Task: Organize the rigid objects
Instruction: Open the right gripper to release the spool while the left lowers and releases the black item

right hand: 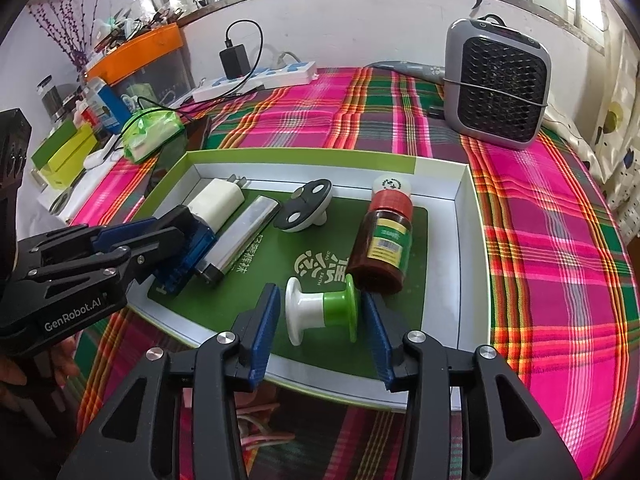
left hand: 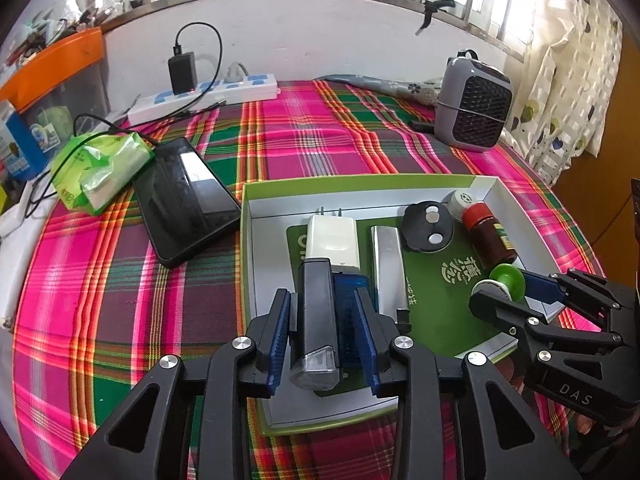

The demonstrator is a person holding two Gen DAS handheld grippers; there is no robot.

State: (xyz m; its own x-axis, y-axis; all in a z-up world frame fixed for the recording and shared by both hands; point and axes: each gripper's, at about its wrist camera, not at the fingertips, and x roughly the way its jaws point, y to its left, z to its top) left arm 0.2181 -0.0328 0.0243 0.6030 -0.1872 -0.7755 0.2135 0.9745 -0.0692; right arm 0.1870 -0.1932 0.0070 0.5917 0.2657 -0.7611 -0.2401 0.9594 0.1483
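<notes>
Your left gripper [left hand: 324, 332]: jaws parted, straddling black flashlight [left hand: 316, 320] and blue case [left hand: 352, 304], pads just beside, grip not confirmed. Your right gripper [right hand: 320, 320]: jaws wide, green-white spool [right hand: 324, 312] lying between, gaps both sides. Ahead of right jaws: brown bottle [right hand: 380, 244], black-white disc [right hand: 306, 206]. Ahead of left: white charger [left hand: 334, 240], silver bar [left hand: 388, 264]. All inside green-rimmed box [right hand: 460, 184].

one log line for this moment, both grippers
left gripper: around black-and-blue device, contact unclear | right gripper: open around green-white spool | both in green tray
</notes>
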